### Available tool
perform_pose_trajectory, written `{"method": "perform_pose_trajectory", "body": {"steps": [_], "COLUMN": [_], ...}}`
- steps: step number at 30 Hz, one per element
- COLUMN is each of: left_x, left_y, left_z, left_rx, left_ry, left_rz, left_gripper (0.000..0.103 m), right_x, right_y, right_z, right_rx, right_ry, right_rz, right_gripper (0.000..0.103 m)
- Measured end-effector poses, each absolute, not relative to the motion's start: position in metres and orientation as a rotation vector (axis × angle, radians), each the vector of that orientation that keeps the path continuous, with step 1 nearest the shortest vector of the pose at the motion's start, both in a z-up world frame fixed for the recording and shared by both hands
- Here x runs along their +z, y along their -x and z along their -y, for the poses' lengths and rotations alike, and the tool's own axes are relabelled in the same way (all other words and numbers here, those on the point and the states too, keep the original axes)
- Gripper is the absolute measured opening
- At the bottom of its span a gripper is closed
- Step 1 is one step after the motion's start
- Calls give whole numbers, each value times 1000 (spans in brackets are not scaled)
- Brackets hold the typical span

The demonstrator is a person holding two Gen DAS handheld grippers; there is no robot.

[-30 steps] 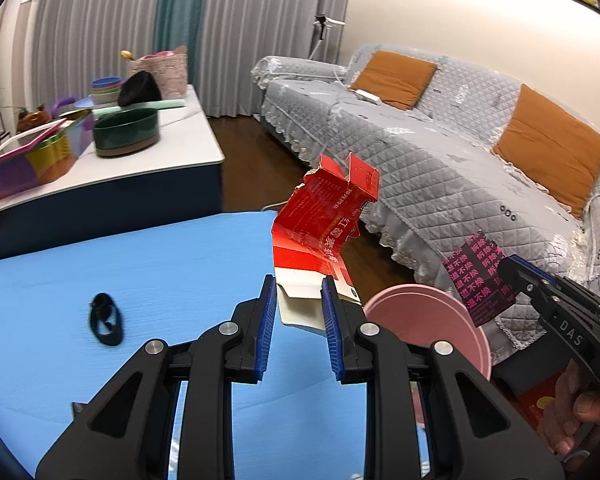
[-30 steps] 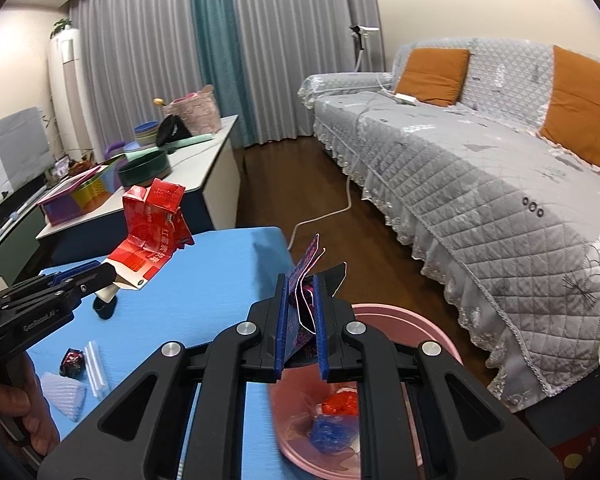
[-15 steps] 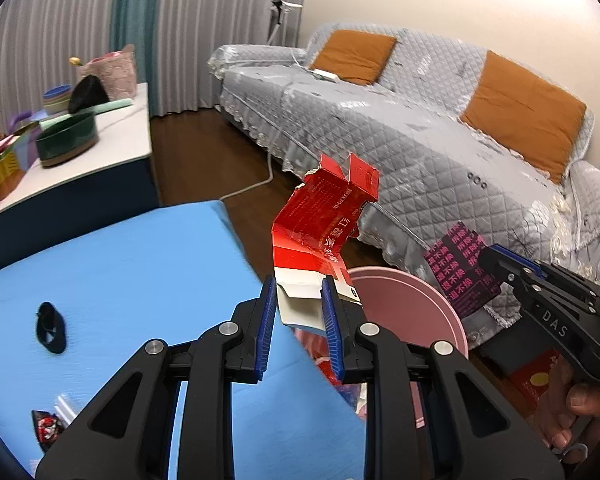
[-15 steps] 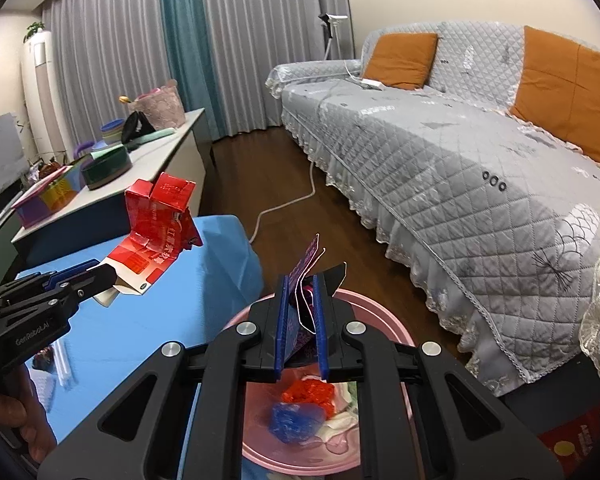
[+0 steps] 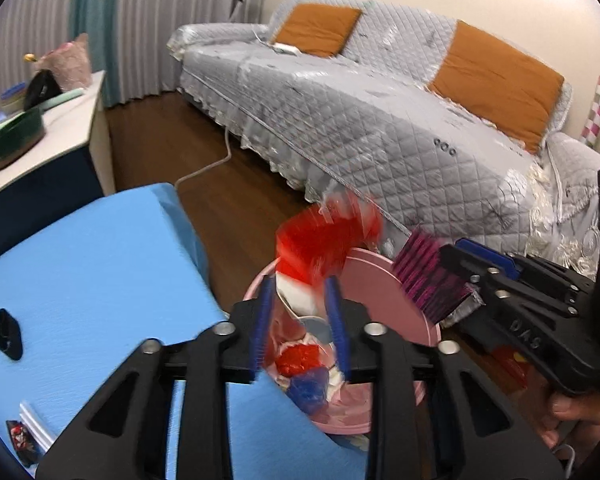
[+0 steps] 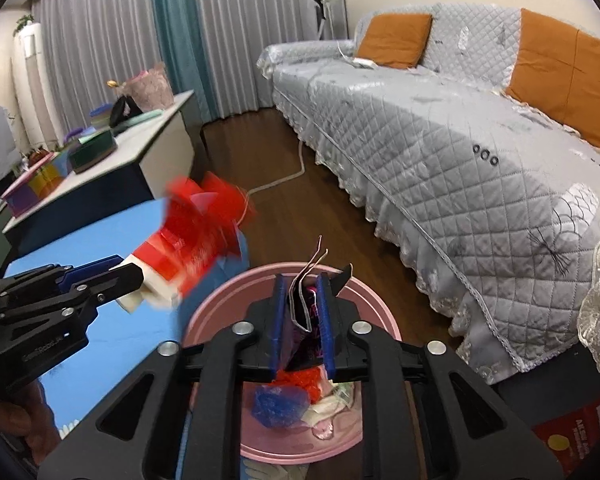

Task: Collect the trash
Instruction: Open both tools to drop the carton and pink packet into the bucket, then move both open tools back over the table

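Blue cloth covers the work table [image 5: 84, 264], whose edge drops to a dark wooden floor [image 6: 312, 204]. A long sofa under a grey quilted cover [image 6: 440, 148] with orange cushions [image 5: 496, 80] fills the right side; grey and teal curtains [image 6: 172, 28] hang behind a white-topped side cabinet [image 6: 156, 140] crowded with bowls and boxes. A small black loop [image 5: 9, 334] lies on the cloth, well apart from the bin.

Hard to read: the torn red and white carton [image 5: 320, 252] is smeared by motion blur in both views, so its print and exact outline are lost. Items at the table's lower left corner are cut off by the lens edge. A red box [image 6: 568, 432] on the floor is half hidden by the gripper body.

Round pink plastic bin [image 6: 364, 296] stands just beside the table edge. Inside: crumpled red wrapper [image 6: 304, 380], crumpled blue wrapper [image 6: 278, 404], pale scraps.

Left gripper [image 5: 300, 316]: jaws have just been opening, now standing clearly wider than the carton's white end, which sits loose between them above the bin. Right gripper [image 6: 303, 320]: jaws also just opening, narrow gap; the dark magenta-printed foil packet [image 6: 306, 312] stands between the blue pads [image 6: 326, 320] over the bin, the grip looking slack.
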State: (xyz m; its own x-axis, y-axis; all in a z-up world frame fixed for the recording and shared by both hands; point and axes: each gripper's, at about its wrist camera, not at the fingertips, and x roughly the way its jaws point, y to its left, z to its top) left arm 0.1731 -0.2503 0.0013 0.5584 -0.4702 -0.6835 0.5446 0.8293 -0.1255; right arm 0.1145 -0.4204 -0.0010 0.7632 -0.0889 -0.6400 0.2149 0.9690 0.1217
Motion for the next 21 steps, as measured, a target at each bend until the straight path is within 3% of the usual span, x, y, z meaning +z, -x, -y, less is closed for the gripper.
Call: {"method": "perform_pose_trajectory", "body": {"steps": [1, 3, 21], "left_x": [1, 3, 30], "left_y": [-172, -172, -168], "left_z": [250, 247, 155], "left_rx": [-597, -587, -429], "left_ry": [-105, -98, -41], "left_rz": [-770, -765, -692], "left_gripper": [40, 40, 40], "right_x": [-3, -5, 22], "right_y": [-115, -116, -126], "right_z": [422, 428, 366], "right_rx": [-179, -188, -106], "right_ry": [-199, -229, -210], "right_rz": [-693, -700, -602], "right_gripper": [36, 40, 40]}}
